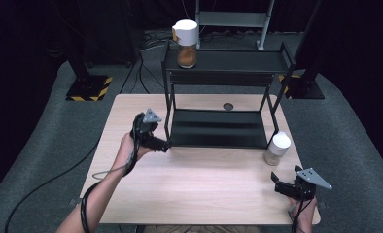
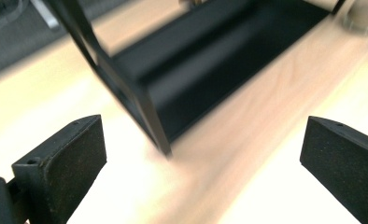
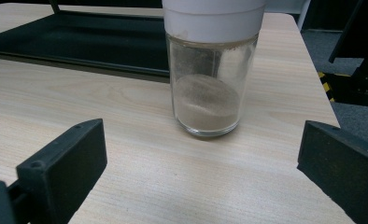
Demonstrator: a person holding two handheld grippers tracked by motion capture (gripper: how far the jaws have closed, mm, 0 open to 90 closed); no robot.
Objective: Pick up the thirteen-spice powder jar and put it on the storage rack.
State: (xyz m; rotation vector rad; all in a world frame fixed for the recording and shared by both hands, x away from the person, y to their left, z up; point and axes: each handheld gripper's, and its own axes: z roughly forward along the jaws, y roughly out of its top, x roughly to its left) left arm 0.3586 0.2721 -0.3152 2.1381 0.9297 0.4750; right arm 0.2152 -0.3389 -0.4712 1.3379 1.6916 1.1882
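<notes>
Glass jar [image 1: 277, 149], white cap, pale brown powder low in the bottom; stands upright near the counter [image 1: 199, 194]'s right edge, just off the front right foot of the black two-tier rack [image 1: 218, 127]. Right gripper [image 1: 283, 184] sits near the front right corner, jaws wide and empty, aimed at the jar, which stands just ahead of them, apart. Left gripper [image 1: 163, 144], jaws wide, nothing between them, hovers by the rack's front left leg. Second jar [image 1: 186, 42], orange contents, on the rack's top shelf.
</notes>
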